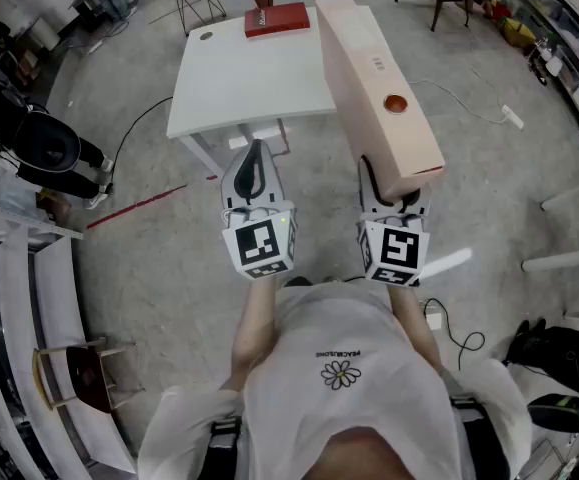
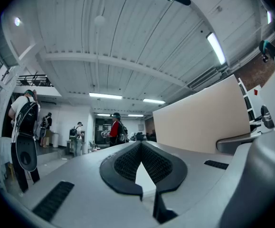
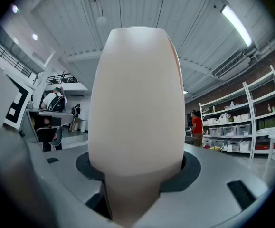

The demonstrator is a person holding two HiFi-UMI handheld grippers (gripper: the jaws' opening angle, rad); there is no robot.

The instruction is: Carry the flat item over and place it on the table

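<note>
Clearly, our right gripper [image 1: 389, 190] pinched the long flat item [image 1: 374, 78] by its near end, aloft beside the counter's [image 1: 239, 88] right edge. It seemed stiff and light but lever-prone. Our left gripper's [image 1: 256, 168] fingers were pressed together, empty.

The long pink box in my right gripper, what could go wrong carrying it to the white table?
1. The right gripper grips the box by its near end only, and the left gripper is shut and apart from it; the long overhang could lever it loose.
2. A red book lies at the far edge of the table; the box's front end could knock it.
</note>
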